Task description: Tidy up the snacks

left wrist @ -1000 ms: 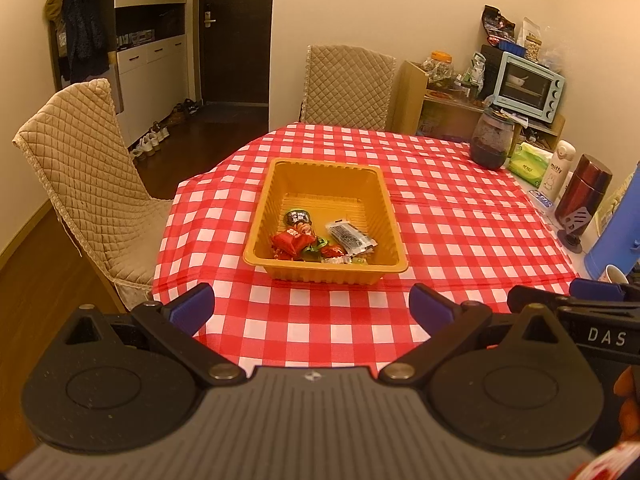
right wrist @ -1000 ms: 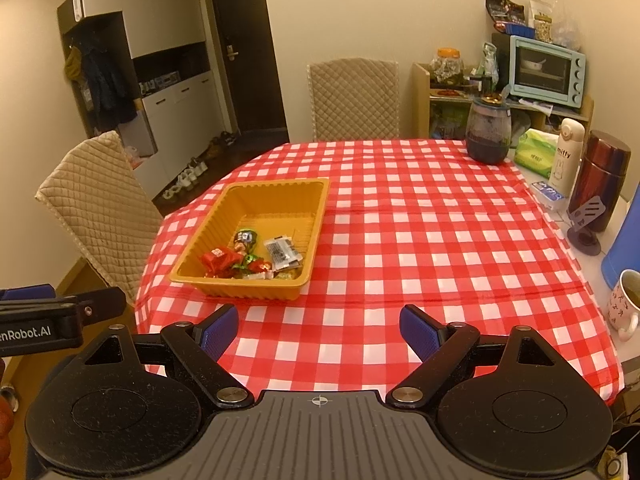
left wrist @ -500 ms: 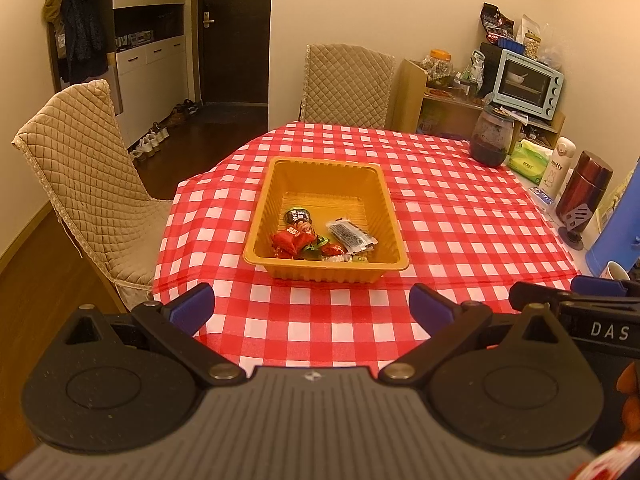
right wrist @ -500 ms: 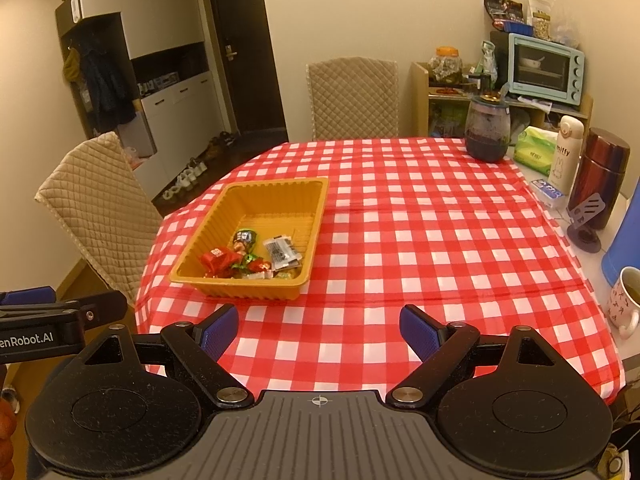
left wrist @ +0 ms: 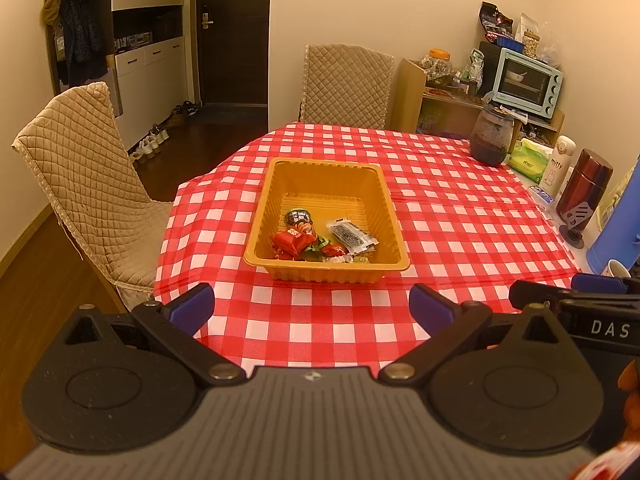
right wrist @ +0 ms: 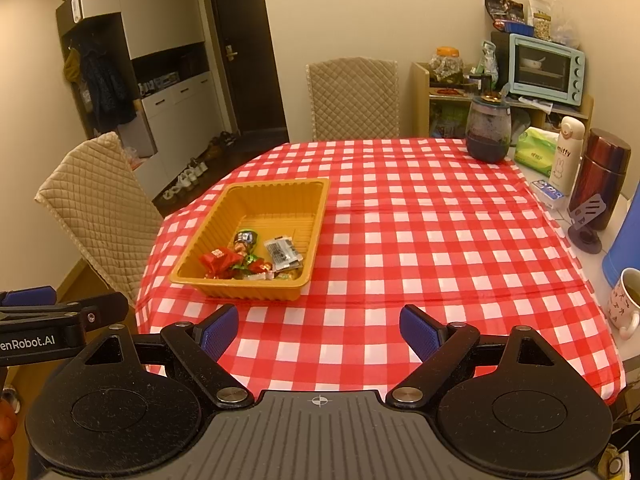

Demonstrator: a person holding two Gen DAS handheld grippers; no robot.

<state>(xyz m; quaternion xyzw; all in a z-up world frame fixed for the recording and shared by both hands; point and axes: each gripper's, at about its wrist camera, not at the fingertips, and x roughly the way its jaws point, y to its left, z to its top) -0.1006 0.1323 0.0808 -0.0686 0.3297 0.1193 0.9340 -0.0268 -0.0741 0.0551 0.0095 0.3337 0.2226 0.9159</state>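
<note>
Left to right: quilted chair (left wrist: 86,184) at the table's left edge, then the yellow tray (left wrist: 276,204) on the red checked tablecloth (left wrist: 460,216), snacks (left wrist: 320,238) piled in its near end, a red wrapper (right wrist: 218,261) and a clear packet of dark bits (right wrist: 282,253) among them. Left gripper (left wrist: 312,307) spread wide, empty, over the near table edge. Right gripper (right wrist: 319,328) likewise wide, nothing between the pads. Jar (right wrist: 488,130), thermos (right wrist: 600,178) and mug (right wrist: 626,302) along the right side.

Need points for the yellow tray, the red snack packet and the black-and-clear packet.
yellow tray (left wrist: 382,204): left wrist view, bare right inner wall.
red snack packet (left wrist: 289,241): left wrist view, middle of the wrapper.
black-and-clear packet (right wrist: 282,254): right wrist view, middle of its dark printed face.
</note>
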